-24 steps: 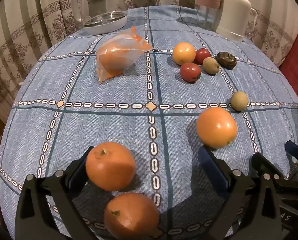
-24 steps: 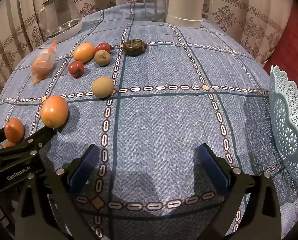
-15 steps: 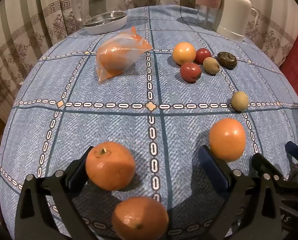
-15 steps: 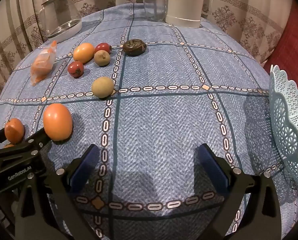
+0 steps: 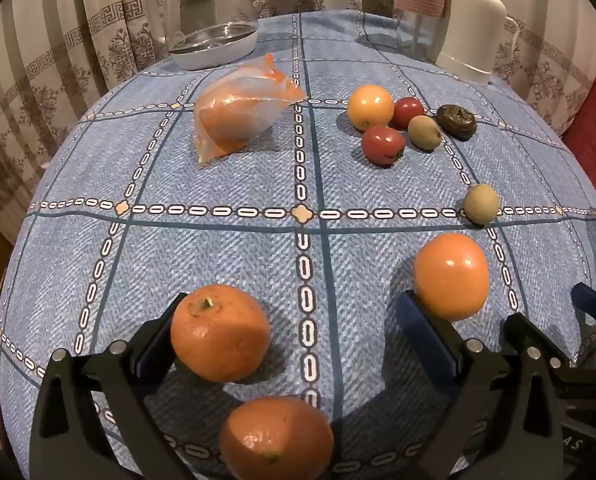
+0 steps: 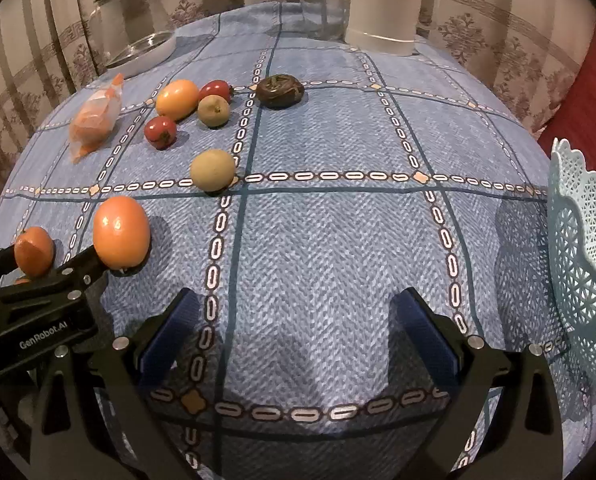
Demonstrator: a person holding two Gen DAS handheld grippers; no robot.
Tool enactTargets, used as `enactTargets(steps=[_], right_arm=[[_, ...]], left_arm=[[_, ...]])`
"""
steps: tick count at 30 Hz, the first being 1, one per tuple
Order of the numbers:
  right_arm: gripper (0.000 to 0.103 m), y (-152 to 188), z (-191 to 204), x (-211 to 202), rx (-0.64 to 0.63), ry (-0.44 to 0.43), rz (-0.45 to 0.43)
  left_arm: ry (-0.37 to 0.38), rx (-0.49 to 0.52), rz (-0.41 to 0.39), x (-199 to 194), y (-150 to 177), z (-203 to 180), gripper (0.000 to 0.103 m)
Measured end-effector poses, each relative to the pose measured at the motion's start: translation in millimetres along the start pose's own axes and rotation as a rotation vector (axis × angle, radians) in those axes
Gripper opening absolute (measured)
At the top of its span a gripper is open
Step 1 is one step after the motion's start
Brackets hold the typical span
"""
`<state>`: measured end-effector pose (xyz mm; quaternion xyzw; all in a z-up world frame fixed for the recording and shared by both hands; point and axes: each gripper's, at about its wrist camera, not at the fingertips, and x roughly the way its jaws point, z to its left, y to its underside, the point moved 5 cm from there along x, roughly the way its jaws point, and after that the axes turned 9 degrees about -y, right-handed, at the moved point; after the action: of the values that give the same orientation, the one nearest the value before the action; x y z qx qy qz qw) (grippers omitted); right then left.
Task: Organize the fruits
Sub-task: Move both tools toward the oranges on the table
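Observation:
My left gripper [image 5: 294, 320] is open low over the blue tablecloth. A tangerine [image 5: 220, 332] rests against its left finger, a second tangerine [image 5: 276, 438] lies between the fingers near the camera, and a smooth orange fruit [image 5: 451, 275] touches the right fingertip. Farther off lie a yellow-orange fruit [image 5: 370, 107], two red fruits [image 5: 383, 145], two green-brown fruits [image 5: 481, 203] and a dark wrinkled fruit [image 5: 456, 121]. My right gripper [image 6: 296, 328] is open and empty over bare cloth. The light blue lattice basket [image 6: 582, 264] stands at the right edge.
A plastic bag with orange fruit [image 5: 238, 120] lies at the back left. A glass jug on a white dish [image 5: 214, 20], a glass jar [image 5: 418, 12] and a white flask [image 5: 474, 20] stand at the far edge. Curtains hang behind the round table.
The smooth orange fruit has rolled nearer, to the left gripper's right fingertip. The near tangerine has rolled to the right between the fingers. The right gripper has barely moved.

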<state>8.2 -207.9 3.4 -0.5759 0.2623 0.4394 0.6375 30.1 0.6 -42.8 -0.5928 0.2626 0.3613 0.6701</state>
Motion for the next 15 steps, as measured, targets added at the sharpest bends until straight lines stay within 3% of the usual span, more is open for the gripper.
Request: enactTargets(steps=[15], right_arm=[[0.101, 0, 1, 1, -0.004, -0.007, 0.006]], left_arm=[[0.053, -0.014, -0.018, -12, 1, 3, 0.098]])
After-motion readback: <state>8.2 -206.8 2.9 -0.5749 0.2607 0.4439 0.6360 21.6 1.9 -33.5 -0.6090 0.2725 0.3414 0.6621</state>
